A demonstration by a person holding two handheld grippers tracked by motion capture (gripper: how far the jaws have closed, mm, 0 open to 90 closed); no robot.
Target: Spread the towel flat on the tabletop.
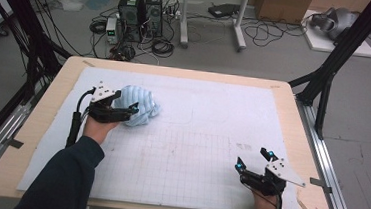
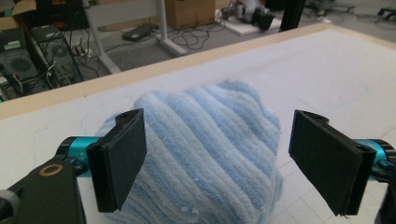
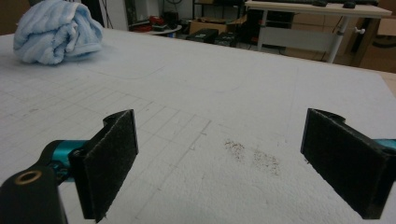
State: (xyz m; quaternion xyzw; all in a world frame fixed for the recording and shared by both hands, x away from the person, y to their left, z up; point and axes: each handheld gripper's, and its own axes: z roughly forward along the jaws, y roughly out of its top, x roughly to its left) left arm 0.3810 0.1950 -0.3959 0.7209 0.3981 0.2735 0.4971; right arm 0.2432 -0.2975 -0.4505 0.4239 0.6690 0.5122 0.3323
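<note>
Two grippers are working over the table (image 1: 46, 123), and from the high view the left gripper (image 1: 134, 108) is reaching into a bunched light-blue towel (image 1: 143, 106) sitting on the white mat toward the far left. The right gripper (image 1: 254, 159) is waiting well apart at the near right, its fingers spread and holding nothing. The towel is lying as a rounded wad, its slightly longer side seeming to run from near left to far right.

In the left gripper view, the fingers (image 2: 116, 161) are standing released on either side of the towel (image 2: 205, 154), not yet pinching; its ribs are slanting diagonally across the bundle. I judge this as the approach to a grasp; next, the fingers need closing on a fold.

In the right gripper view, the towel (image 3: 56, 30) is lying far off, and the fingers (image 3: 109, 161) are gaping over bare mat.
</note>
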